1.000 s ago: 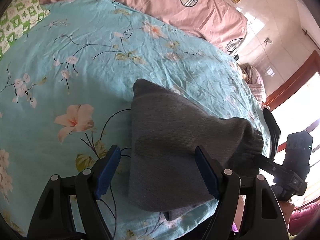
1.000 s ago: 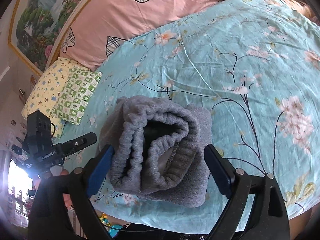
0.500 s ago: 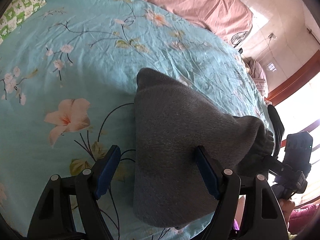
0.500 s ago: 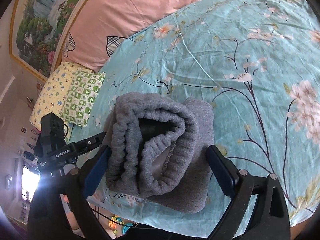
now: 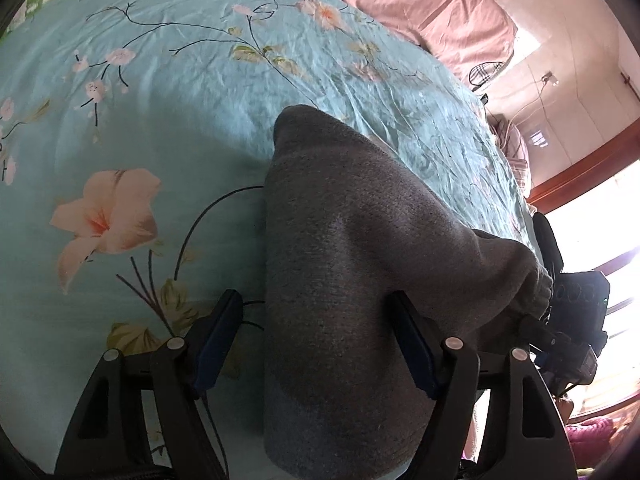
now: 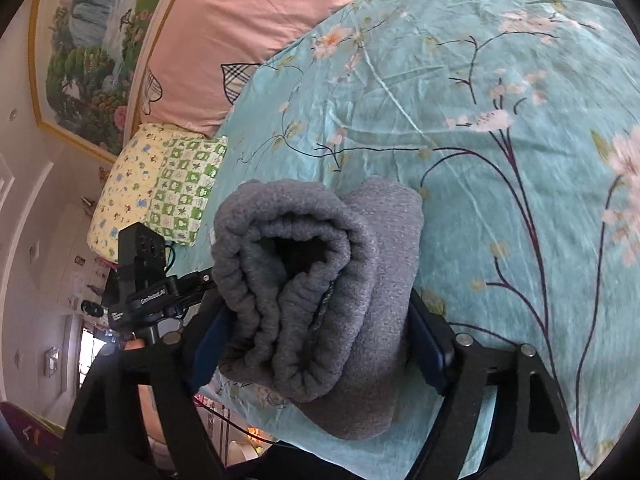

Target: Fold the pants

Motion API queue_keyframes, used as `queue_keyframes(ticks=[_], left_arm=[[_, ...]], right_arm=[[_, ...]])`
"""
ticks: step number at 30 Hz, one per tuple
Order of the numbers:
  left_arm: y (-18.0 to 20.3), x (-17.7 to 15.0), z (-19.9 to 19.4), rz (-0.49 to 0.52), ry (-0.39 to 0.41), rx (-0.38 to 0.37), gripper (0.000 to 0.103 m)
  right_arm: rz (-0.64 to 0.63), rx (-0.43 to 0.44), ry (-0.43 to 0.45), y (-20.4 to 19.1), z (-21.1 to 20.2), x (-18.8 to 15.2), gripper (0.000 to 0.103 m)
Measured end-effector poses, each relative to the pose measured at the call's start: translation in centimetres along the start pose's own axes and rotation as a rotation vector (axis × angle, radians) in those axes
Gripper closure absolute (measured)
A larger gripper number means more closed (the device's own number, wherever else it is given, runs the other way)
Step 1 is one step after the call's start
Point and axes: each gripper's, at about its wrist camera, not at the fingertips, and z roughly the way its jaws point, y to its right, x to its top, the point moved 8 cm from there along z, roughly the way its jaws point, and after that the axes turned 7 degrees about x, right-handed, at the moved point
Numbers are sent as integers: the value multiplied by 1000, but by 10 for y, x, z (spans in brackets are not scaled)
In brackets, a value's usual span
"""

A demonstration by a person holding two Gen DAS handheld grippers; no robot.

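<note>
Left tool (image 5: 312,344): jaws closing, blue pads astride one end of the grey knitted pants (image 5: 360,260), right pad against the cloth, left pad apart from it, so not yet a grip. Right tool (image 6: 316,344): jaws closing too, pads astride the other end of the bundle, at the ribbed elastic waistband (image 6: 288,280), both pads at or just touching the cloth; a firm pinch not shown.

Pants: folded into a thick, short bundle, lying on the turquoise floral bedsheet (image 5: 140,120) near the bed's front edge, well apart from the pink heart-print pillow (image 6: 248,48) and the green-and-yellow patterned cushion (image 6: 160,188) at the head end.

Handling, as a judgement: soft, light, limp knit; layers likely to slide over each other and sag once lifted; no stiffness, nothing fragile, fuzzy surface not slippery. Best hold: across the whole stack at each end, pads biting through every layer, waistband rolls included, so the fold keeps. Risk: catching only the top layer, or pinching the bedsheet beneath the bundle.
</note>
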Motion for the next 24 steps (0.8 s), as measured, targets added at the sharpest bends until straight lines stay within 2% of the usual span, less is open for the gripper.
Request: queue_keyframes(ticks=[3, 6, 10, 16, 24], left_arm=[[4, 0, 4, -9, -12, -29, 44], [6, 1, 5, -23, -4, -34, 47], [13, 0, -1, -16, 21, -15, 58], [22, -1, -12, -16, 44, 10, 74], [36, 3, -57, 15, 143, 39, 77]], right_arm=[[-18, 21, 9, -1, 1, 1, 27], [-28, 28, 12, -2, 0, 0, 28], [-38, 26, 13, -3, -1, 0, 28], [-89, 28, -12, -15, -1, 1, 36], [-139, 78, 11, -35, -9, 12, 41]])
